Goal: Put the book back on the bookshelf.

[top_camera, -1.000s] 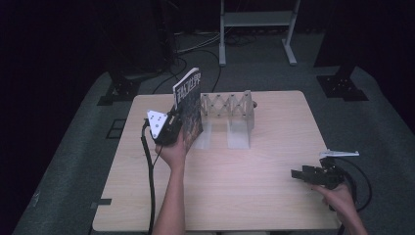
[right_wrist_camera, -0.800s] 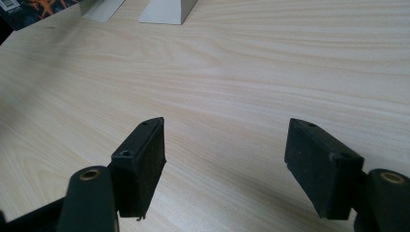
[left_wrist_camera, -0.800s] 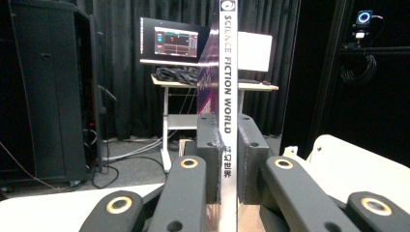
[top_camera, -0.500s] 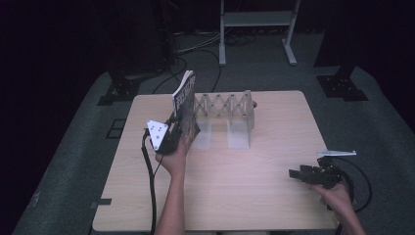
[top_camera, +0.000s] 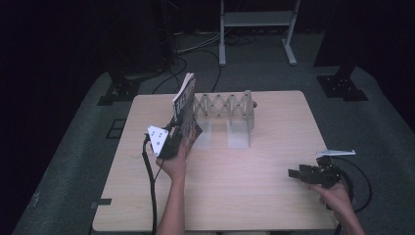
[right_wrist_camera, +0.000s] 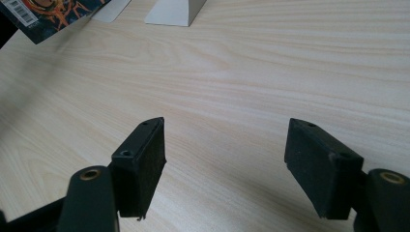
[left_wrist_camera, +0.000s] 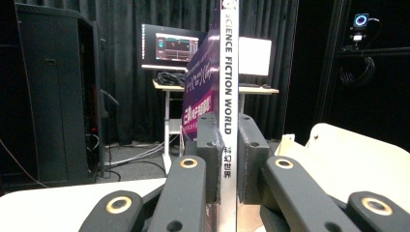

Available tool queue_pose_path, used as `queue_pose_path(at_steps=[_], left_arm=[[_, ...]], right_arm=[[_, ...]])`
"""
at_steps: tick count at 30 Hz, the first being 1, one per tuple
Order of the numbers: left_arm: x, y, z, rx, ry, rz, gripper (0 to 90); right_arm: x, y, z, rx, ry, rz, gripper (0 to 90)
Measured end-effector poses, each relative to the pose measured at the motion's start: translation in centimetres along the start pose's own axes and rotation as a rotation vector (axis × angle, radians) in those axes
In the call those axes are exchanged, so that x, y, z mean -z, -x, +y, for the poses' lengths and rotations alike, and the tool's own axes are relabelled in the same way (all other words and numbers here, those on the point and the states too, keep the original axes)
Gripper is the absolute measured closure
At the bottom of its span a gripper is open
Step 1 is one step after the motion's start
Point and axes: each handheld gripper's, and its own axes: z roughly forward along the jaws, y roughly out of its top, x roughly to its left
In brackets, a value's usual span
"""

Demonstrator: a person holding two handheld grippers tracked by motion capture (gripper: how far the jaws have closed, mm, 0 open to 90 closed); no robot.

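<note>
Left claw (top_camera: 172,138), at 10 o'clock, clenches an upright magazine (top_camera: 185,100); right claw (top_camera: 298,174), at 4 o'clock, hovers released over the bench (top_camera: 244,186).

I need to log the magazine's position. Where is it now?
In the high view, the magazine stands upright at the table's back left, gripped by the left gripper, just left of the wooden rack.

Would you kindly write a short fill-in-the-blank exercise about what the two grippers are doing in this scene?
1. The left gripper is shut on a ____.
2. The right gripper has its jaws ____ above the table.
3. The magazine is held beside a wooden ____ rack.
4. Its spine reads "Science ____ World".

Missing words: magazine; open; folding; Fiction
</note>
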Motion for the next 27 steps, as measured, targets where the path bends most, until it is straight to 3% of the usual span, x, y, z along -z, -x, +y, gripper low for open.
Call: queue_pose_path(at_steps=[17,27], left_arm=[[0.9,0.2,-0.9,-0.022,0.034,0.013,82.1],[1.7,0.2,-1.3,-0.039,0.029,0.015,81.8]], right_arm=[[-0.1,-0.2,0.2,0.002,-0.004,0.003,30.5],[-0.3,-0.4,0.3,0.009,-0.003,0.005,30.5]])
